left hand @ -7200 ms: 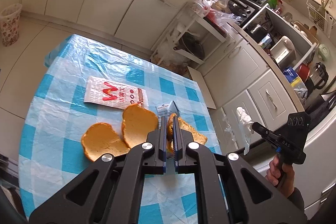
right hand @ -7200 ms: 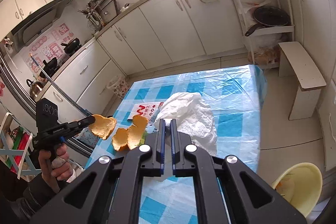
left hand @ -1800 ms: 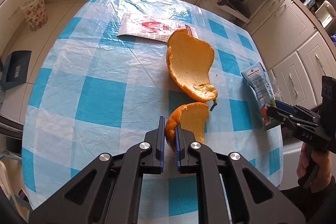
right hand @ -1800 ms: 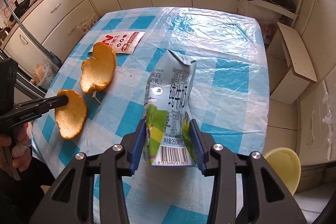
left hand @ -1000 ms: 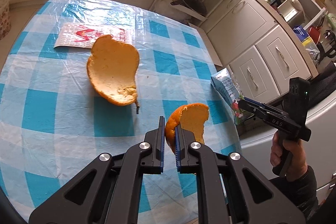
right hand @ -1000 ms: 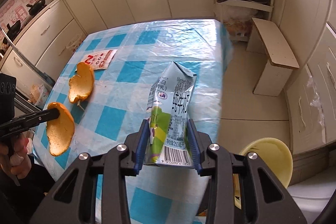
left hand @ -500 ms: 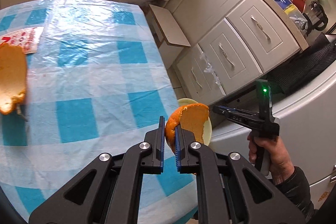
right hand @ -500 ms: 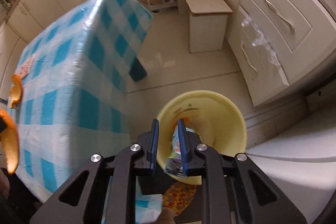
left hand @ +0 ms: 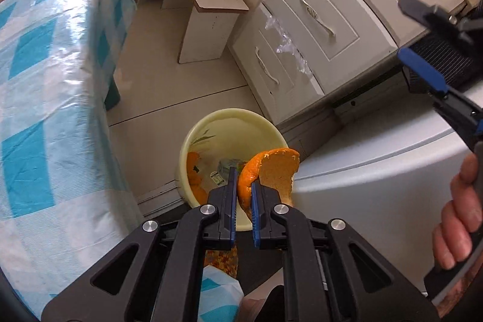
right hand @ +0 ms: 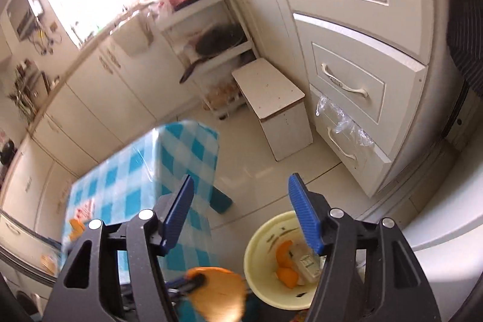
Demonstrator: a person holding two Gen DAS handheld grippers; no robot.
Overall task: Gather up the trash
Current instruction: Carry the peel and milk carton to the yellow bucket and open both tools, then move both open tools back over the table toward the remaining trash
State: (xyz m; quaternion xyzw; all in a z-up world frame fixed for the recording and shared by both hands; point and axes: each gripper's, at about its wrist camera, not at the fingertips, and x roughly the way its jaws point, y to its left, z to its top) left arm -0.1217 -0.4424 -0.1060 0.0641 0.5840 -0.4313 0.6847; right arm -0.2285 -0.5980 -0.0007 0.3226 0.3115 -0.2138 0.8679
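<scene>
My left gripper (left hand: pixel 241 184) is shut on a curved orange peel (left hand: pixel 271 171), held just above the near rim of a pale yellow bin (left hand: pixel 211 122) on the floor. Inside the bin lie orange peel pieces (left hand: pixel 193 171) and the milk carton (left hand: pixel 225 168). My right gripper (right hand: pixel 241 207) has its jaws opening, nothing between them, above and left of the bin (right hand: pixel 256 249); the carton (right hand: pixel 308 264) lies in it. The held peel (right hand: pixel 217 291) shows blurred at the bottom of the right wrist view. Another peel (right hand: pixel 75 228) stays on the table.
The table with the blue checked cloth (left hand: pixel 45 98) stands left of the bin. A small white stool (left hand: pixel 205 20) and white drawers (left hand: pixel 317 26) lie beyond it. A white appliance (left hand: pixel 377 171) borders the bin on the right. A hand (left hand: pixel 455 216) grips the right tool.
The right gripper let the milk carton fall into the bin, opened wide and lifted away. The left gripper carried the orange peel off the table to just over the bin.
</scene>
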